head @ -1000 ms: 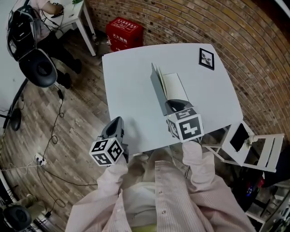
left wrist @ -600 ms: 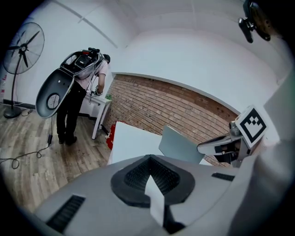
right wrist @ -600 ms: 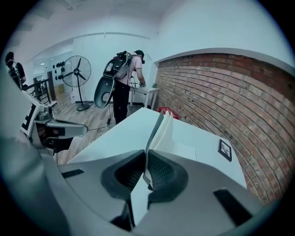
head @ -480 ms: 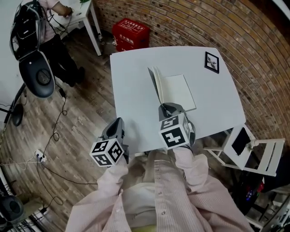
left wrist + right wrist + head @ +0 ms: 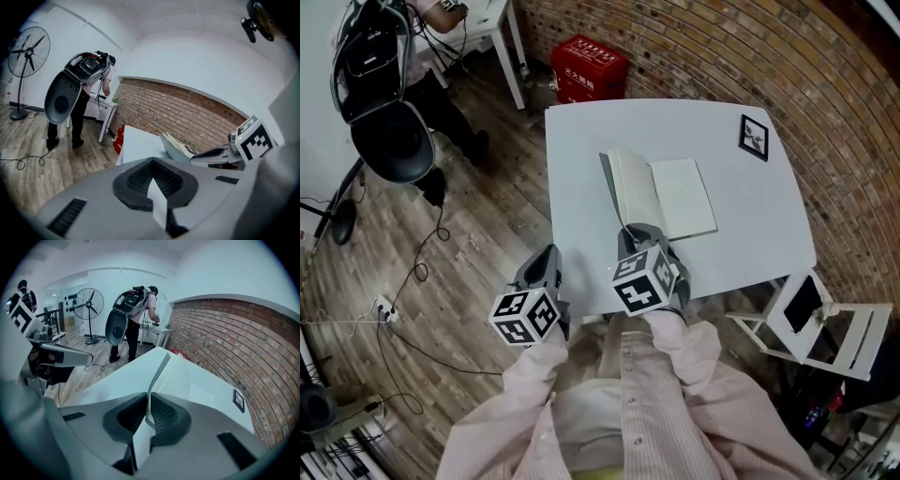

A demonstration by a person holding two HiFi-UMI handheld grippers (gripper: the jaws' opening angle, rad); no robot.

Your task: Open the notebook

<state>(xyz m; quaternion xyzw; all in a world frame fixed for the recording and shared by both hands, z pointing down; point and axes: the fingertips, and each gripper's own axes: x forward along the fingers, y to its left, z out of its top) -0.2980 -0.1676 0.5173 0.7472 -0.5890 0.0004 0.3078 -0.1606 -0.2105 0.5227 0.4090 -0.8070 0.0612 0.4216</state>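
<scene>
The notebook (image 5: 682, 197) lies on the white table (image 5: 581, 141) with a white page showing. Its grey cover (image 5: 617, 190) stands up, tilted over to the left. My right gripper (image 5: 639, 232) is at the notebook's near end, shut on the cover's lower edge. In the right gripper view the cover (image 5: 158, 376) runs up from between the right gripper's (image 5: 147, 416) jaws. My left gripper (image 5: 542, 258) hangs beside the table's near left corner, off the table, shut with nothing in it. The left gripper view shows the left gripper (image 5: 152, 180) closed, with the notebook (image 5: 174, 144) beyond it.
A framed marker card (image 5: 754, 136) lies at the table's far right corner. A red box (image 5: 589, 67) stands on the floor behind the table and a white folding chair (image 5: 825, 323) at its right. A person with a black rig (image 5: 389, 131) stands far left, with cables (image 5: 422, 272) on the floor.
My right gripper has moved left and nearer with the cover, swinging it further over to the left, so more of the white page shows. The left gripper has barely shifted.
</scene>
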